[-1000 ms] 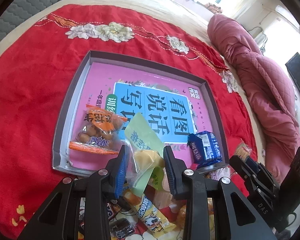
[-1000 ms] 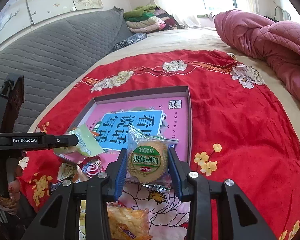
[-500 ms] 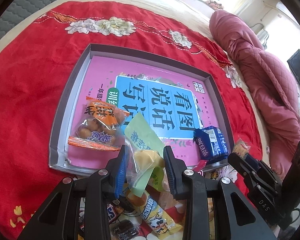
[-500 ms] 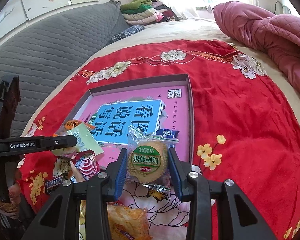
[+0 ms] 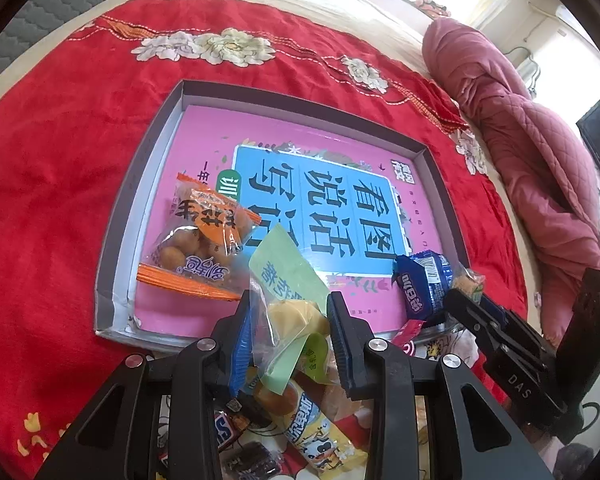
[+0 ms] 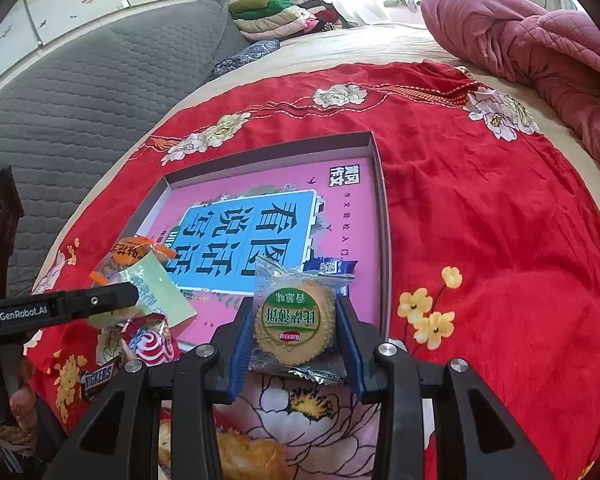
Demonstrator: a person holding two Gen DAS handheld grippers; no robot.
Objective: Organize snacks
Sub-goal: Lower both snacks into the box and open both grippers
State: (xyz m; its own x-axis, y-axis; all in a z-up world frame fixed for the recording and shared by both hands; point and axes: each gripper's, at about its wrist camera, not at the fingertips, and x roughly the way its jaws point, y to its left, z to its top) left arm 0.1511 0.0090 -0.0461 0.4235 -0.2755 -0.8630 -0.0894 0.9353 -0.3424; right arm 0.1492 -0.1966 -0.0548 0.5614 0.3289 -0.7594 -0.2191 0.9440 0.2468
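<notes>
A shallow grey box (image 5: 114, 236) with a pink and blue printed bottom lies on the red cloth. An orange packet of nuts (image 5: 198, 240) and a blue packet (image 5: 422, 282) lie inside it. My left gripper (image 5: 288, 312) is shut on a pale green packet with a yellow cake (image 5: 288, 280), held over the box's near edge. My right gripper (image 6: 296, 312) is shut on a round biscuit in a clear wrapper (image 6: 294, 316), just before the box's (image 6: 382, 220) near right corner. The left gripper (image 6: 128, 294) and its green packet (image 6: 156, 292) show at the left of the right wrist view.
Loose snacks lie in front of the box: a yellow cake bar (image 5: 312, 432), Snickers bars (image 6: 96, 376), a red and white swirl sweet (image 6: 148, 342) and an orange packet (image 6: 252, 458). A pink quilt (image 6: 540, 44) is heaped at the right, a grey padded headboard (image 6: 80, 88) at the left.
The right gripper with the biscuit has sunk and moved closer to the box. The left gripper holds its packet in much the same place.
</notes>
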